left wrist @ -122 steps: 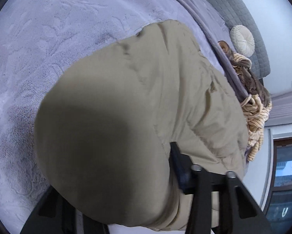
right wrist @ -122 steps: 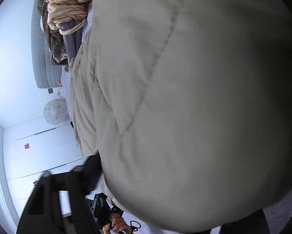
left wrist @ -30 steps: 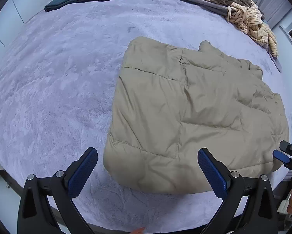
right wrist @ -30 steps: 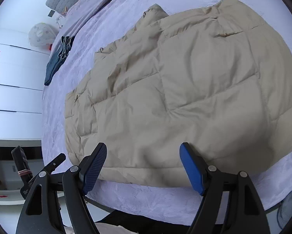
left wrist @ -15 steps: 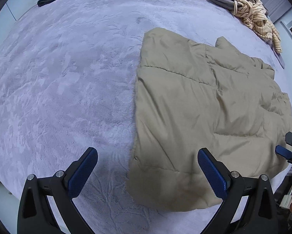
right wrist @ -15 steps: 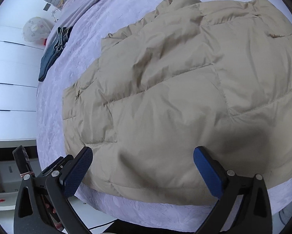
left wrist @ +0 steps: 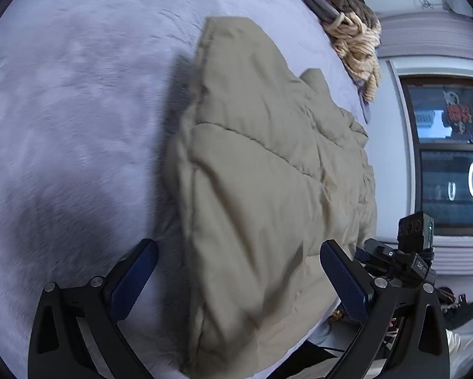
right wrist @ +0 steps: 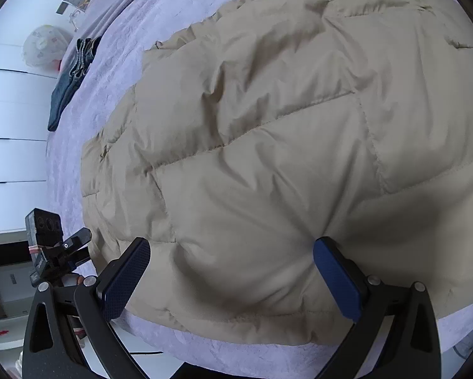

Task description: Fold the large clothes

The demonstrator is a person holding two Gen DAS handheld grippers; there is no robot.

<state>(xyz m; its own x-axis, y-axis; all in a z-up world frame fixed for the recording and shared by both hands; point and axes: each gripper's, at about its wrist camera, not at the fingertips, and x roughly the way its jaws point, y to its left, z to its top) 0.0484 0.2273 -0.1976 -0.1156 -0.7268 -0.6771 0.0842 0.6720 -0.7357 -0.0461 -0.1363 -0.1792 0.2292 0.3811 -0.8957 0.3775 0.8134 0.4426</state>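
Observation:
A beige quilted puffer jacket (left wrist: 261,170) (right wrist: 283,145) lies folded flat on a lilac plush bedspread (left wrist: 72,101) (right wrist: 116,72). My left gripper (left wrist: 239,281) stands open low over the jacket's near left edge, one blue pad over the bedspread and the other over the jacket. My right gripper (right wrist: 233,278) hangs open above the jacket's near hem, its pads clear of the fabric. In the left wrist view the right gripper's body (left wrist: 403,252) shows at the right; in the right wrist view the left gripper's body (right wrist: 53,246) shows at the left.
Folded jeans (right wrist: 72,75) lie far back on the bed. A tan striped knit heap (left wrist: 359,41) sits at the far bed edge. White cabinet doors (right wrist: 12,120) stand to the left, a dark window (left wrist: 451,158) to the right. The bed's near edge (right wrist: 236,357) runs just below the jacket.
The left gripper dropped and tilted toward the jacket's left edge, which now looms closer. The right gripper moved in over the near hem and its jaws widened.

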